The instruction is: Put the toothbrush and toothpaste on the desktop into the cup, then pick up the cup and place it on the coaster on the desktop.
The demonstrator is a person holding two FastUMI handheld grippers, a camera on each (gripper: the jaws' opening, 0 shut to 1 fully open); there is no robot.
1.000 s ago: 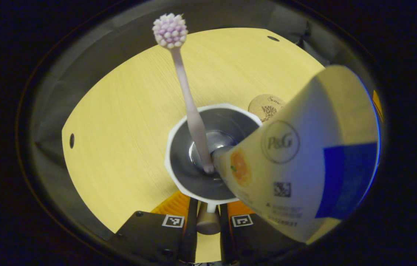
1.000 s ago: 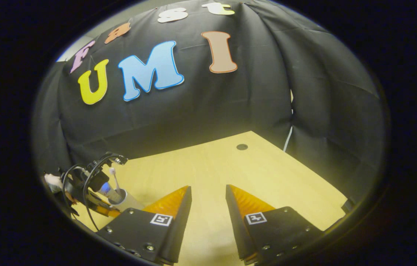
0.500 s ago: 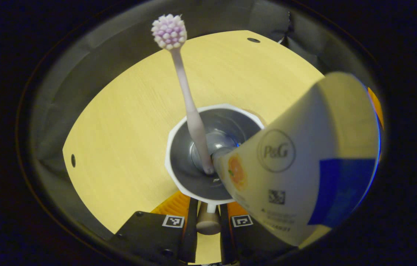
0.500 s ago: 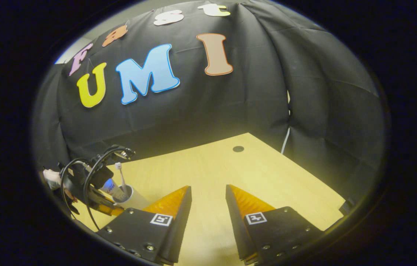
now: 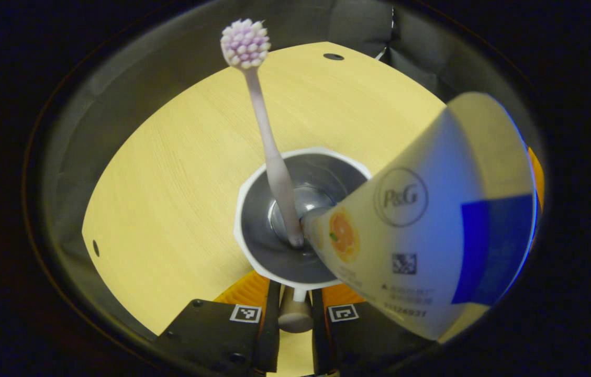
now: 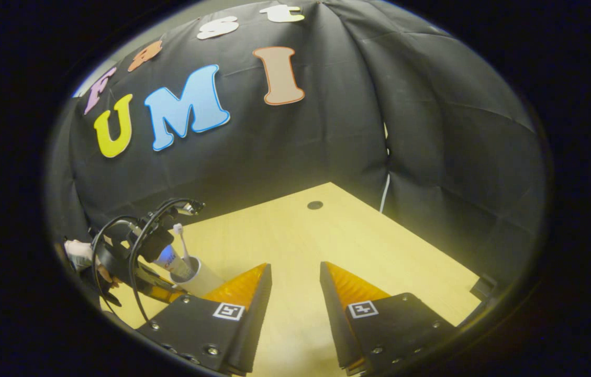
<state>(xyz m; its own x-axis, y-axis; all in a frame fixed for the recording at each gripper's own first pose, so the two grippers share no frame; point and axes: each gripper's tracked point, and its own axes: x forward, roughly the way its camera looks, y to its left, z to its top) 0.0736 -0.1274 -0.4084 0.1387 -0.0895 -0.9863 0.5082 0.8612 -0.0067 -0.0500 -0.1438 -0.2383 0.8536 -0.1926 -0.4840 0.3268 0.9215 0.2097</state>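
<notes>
1. Your left gripper (image 5: 295,309) pinches the white cup's (image 5: 253,178) handle; toothbrush (image 5: 269,152) and "P&G"-marked toothpaste tube (image 5: 431,230) stand inside.
2. Your right gripper (image 6: 295,293) hangs wide open above the pale wood desktop (image 6: 337,246); black cloth wall (image 6: 431,131) behind.

I am working in a recording booth, a staged set and not a lived-in home. Black cloth (image 6: 326,141) hangs in folds as the wall on every side I can see, meeting at a corner where a thin white cable (image 6: 385,191) runs down the seam. The only furniture is a pale wood-grain desktop (image 6: 295,246) with round cable holes (image 6: 315,204) cut in it, the kind an office desk has. My tongs carry square printed tracking markers (image 6: 229,311), and looped black cables (image 6: 133,235) trail from the other gripper, which points to a data-collection rig in a lab.
</notes>
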